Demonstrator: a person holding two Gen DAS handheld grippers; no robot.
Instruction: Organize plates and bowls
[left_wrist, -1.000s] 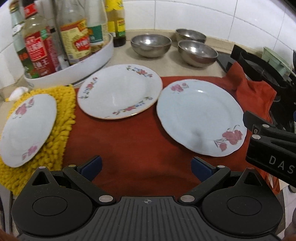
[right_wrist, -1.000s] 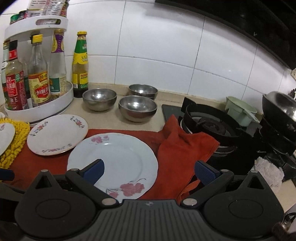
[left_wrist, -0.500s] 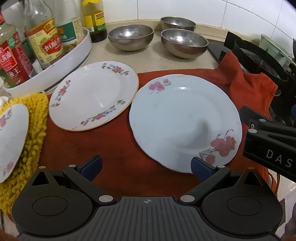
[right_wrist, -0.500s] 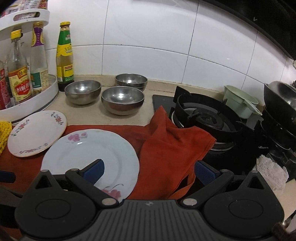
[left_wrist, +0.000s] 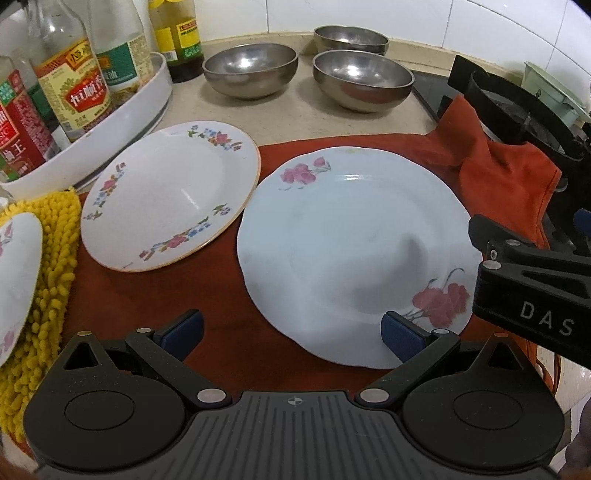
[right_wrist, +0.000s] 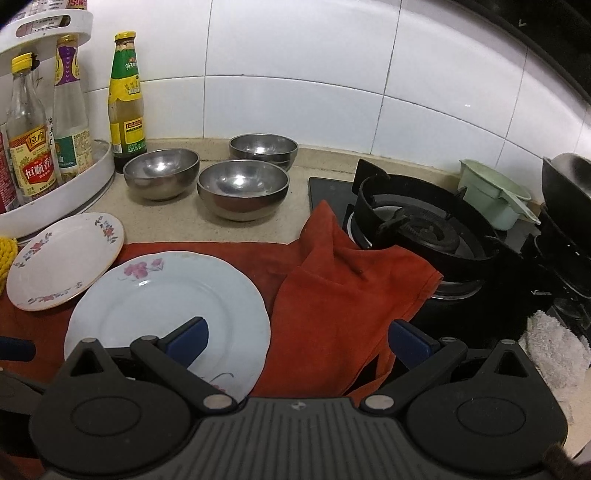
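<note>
Hovering both tools low over the red cloth near the front edge of the worktop; nothing picked up yet. Left tool: jaws wide, empty, its right fingertip just over the near rim of the pale blue plate. Right tool: jaws wide, empty, its left fingertip above the same plate, the right one over bunched cloth. Progress, as I judge it: barely begun. No plate sits on another; each lies flat and separate. Count of plates: three. Pale blue plate toward the stove side; floral-rim plate just beside it, rims nearly touching, partly off the cloth; third plate at the left edge on the yellow mat, only partly in view. Count of steel bowls: three at least, toward the back edge of the worktop — left bowl, near bowl, rear bowl; the rear one may be two nested, cannot tell. Left to do: stack the plates, nest the bowls. The blue plate is closest to both tools, the likely first pick.
</note>
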